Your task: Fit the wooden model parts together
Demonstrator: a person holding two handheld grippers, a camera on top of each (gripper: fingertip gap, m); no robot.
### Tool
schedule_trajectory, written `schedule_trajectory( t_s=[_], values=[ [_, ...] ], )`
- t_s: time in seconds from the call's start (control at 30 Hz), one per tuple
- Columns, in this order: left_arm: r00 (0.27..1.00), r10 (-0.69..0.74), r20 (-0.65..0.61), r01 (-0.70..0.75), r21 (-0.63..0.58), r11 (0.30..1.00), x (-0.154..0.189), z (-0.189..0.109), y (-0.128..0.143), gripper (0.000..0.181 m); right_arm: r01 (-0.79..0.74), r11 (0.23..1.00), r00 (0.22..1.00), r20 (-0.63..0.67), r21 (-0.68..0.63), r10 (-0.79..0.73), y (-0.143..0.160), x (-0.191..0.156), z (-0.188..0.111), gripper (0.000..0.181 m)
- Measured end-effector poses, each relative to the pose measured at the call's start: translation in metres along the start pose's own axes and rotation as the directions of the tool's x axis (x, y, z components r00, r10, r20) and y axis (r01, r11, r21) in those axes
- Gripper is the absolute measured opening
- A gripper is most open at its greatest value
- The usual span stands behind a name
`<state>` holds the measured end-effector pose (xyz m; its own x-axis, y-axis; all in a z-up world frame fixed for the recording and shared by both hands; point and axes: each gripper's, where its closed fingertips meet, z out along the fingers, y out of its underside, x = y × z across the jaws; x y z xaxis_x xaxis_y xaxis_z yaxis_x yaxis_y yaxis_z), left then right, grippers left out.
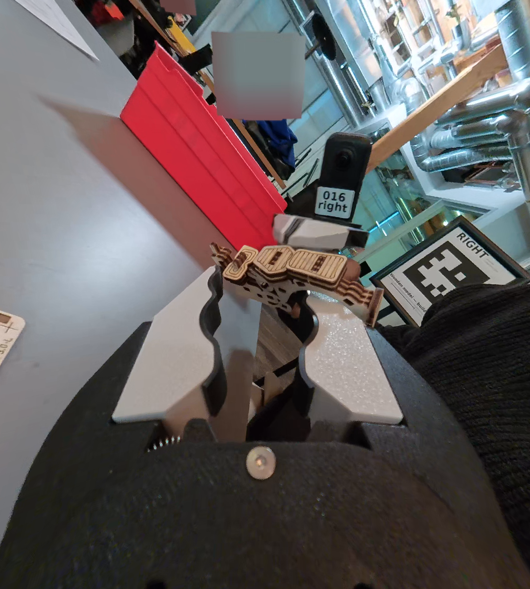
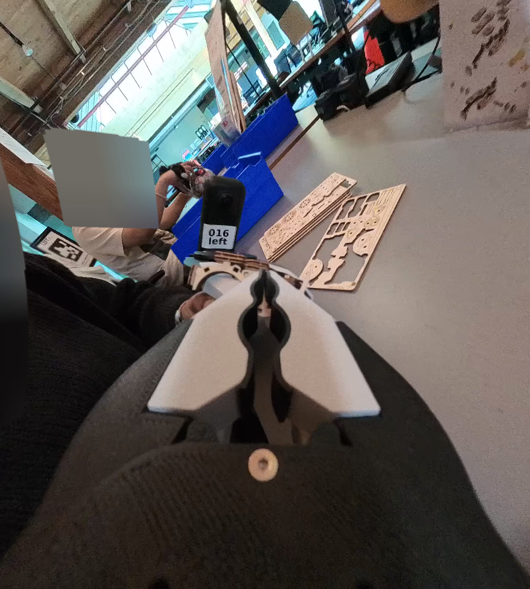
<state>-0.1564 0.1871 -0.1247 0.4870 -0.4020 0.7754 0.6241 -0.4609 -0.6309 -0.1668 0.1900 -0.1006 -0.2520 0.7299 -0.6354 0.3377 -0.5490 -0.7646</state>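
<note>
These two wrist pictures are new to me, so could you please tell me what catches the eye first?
A layered wooden model hangs in mid-air between the two tongs, above the grey table. The left tongs stand wide at its underside, while the right tongs look shut on it. Behind lie a red bin and flat wooden sheets.

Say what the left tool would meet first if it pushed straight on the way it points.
Probably the wooden model: it sits right at the tips of the open left tool, with the right tool just behind it. Whether the model already touches those tips is unclear.
</note>
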Motion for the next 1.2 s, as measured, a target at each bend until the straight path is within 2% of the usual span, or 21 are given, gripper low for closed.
schedule_trajectory(
  t_s=[0.07, 0.17, 0.3, 0.43, 0.6, 0.7, 0.83, 0.97, 1.1, 1.17, 1.2],
  values=[
    [1.000, -0.016, 0.003, 0.016, 0.008, 1.000, -0.003, -0.001, -0.001, 0.044, 0.019, 1.000, 1.000, -0.008, 0.011, -0.019, -0.002, -0.001, -0.002, 0.000],
    [1.000, -0.004, -0.002, 0.004, 0.012, 1.000, -0.001, -0.001, -0.001, 0.043, -0.013, 0.998, 1.000, 0.008, -0.059, 0.014, 0.016, -0.001, 0.011, 0.000],
    [1.000, -0.003, 0.002, 0.003, 0.007, 1.000, -0.002, -0.001, -0.001, 0.044, 0.042, 0.999, 0.999, -0.013, 0.022, -0.041, -0.004, -0.002, -0.002, 0.000],
    [1.000, -0.022, -0.006, 0.022, 0.015, 1.000, -0.001, 0.000, 0.000, 0.044, 0.027, 0.999, 1.000, -0.015, -0.045, -0.028, 0.012, -0.001, 0.009, 0.000],
    [1.000, -0.019, -0.006, 0.019, 0.005, 1.000, 0.000, 0.001, 0.001, 0.044, 0.092, 0.996, 0.995, -0.039, 0.021, -0.091, -0.004, -0.005, 0.000, 0.000],
    [1.000, -0.017, 0.003, 0.017, 0.003, 1.000, -0.001, 0.001, 0.002, 0.044, 0.047, 0.998, 0.999, -0.025, -0.042, -0.048, 0.011, 0.000, 0.009, 0.000],
    [1.000, -0.019, 0.004, 0.019, 0.004, 1.000, -0.002, 0.001, 0.001, 0.043, 0.103, 0.994, 0.994, -0.050, 0.032, -0.102, -0.007, -0.004, -0.001, 0.000],
    [1.000, -0.019, 0.007, 0.019, 0.001, 1.000, -0.002, 0.001, 0.003, 0.044, 0.059, 0.997, 0.998, -0.033, -0.044, -0.060, 0.011, -0.001, 0.010, 0.000],
    [1.000, -0.013, 0.015, 0.013, 0.003, 1.000, -0.004, 0.001, 0.001, 0.043, 0.117, 0.992, 0.991, -0.063, 0.039, -0.115, -0.010, -0.004, -0.004, 0.000],
    [1.000, -0.017, 0.001, 0.017, 0.000, 1.000, 0.000, 0.003, 0.002, 0.043, 0.103, 0.994, 0.993, -0.055, -0.021, -0.104, 0.003, -0.003, 0.004, 0.001],
    [0.999, -0.005, 0.038, 0.005, 0.000, 1.000, -0.004, 0.003, 0.003, 0.044, 0.079, 0.996, 0.996, -0.048, -0.052, -0.081, 0.012, -0.001, 0.009, 0.000]
  ],
)
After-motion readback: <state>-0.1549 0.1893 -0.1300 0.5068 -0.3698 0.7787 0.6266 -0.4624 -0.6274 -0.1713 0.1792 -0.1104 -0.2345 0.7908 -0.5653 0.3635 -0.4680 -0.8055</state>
